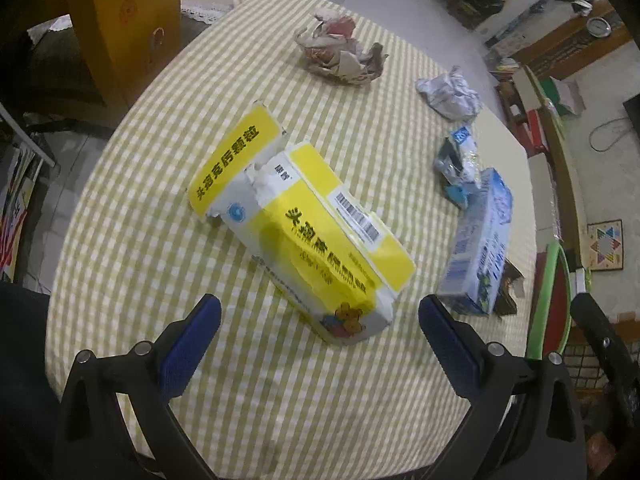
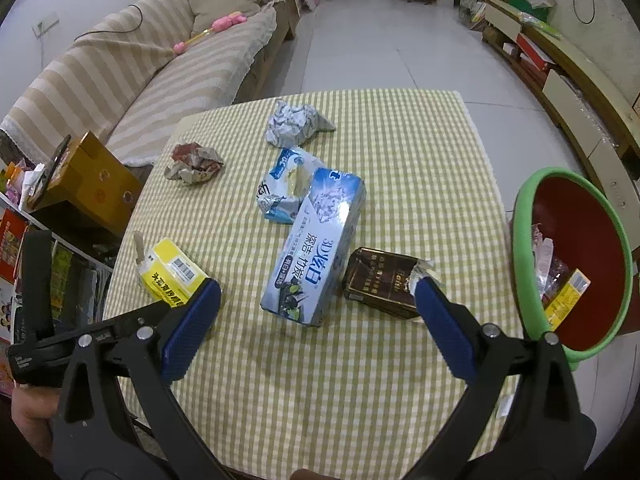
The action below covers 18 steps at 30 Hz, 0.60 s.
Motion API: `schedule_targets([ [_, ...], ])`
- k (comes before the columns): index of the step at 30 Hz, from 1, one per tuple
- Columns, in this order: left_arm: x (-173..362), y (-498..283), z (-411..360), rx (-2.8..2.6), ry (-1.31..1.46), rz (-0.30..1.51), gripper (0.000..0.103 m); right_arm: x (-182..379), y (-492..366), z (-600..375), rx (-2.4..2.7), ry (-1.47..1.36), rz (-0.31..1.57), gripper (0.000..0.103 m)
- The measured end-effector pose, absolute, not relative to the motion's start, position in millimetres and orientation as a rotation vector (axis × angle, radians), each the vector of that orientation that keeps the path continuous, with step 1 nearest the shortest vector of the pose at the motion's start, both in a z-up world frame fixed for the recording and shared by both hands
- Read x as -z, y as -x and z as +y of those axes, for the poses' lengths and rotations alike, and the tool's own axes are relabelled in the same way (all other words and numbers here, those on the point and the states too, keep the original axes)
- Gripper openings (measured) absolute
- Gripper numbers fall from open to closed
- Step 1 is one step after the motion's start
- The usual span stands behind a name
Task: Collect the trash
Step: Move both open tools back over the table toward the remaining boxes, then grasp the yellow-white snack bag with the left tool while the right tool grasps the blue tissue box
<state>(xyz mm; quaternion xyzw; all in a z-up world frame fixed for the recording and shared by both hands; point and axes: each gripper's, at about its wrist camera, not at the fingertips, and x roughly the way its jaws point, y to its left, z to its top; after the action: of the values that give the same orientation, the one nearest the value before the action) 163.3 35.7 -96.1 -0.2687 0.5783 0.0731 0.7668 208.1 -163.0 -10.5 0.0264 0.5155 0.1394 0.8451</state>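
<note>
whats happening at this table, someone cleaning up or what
A person is clearing trash off a checked tablecloth with a hand-held tool in each hand. Both are open and empty. The left tool points at the torn yellow box; the right tool faces the blue carton and a dark brown packet. Crumpled paper balls remain, and the green-rimmed bin beside the table already holds some.

My table (image 2: 420, 184) carries a yellow-and-white checked tablecloth (image 2: 328, 392). At 10 o'clock from the table in my right wrist view stands a sofa (image 2: 120, 76) under a beige striped cover, with a cushion (image 2: 224, 0) at its far end and a pink toy (image 2: 228, 22) on the seat. An orange cardboard box (image 2: 88, 184) sits at 9 o'clock, touching the sofa's near end. A low cabinet (image 2: 576, 92) runs along the wall at 2 o'clock. Pale floor tiles (image 2: 380, 36) extend at 12 o'clock.
</note>
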Motion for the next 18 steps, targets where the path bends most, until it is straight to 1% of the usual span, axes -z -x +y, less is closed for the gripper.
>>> schedule_targets([
  [13, 113.7, -216.9, 25.6, -0.134, 0.566, 1.268, 0.095, 32.2, -233.9, -160.8, -0.291, -0.057, 1.129, 0.096],
  [18, 112.5, -239.1, 17.7, -0.094, 0.469, 1.261, 0.095, 42.3, -243.4, -159.6, -0.285, -0.058, 1.149, 0.096],
])
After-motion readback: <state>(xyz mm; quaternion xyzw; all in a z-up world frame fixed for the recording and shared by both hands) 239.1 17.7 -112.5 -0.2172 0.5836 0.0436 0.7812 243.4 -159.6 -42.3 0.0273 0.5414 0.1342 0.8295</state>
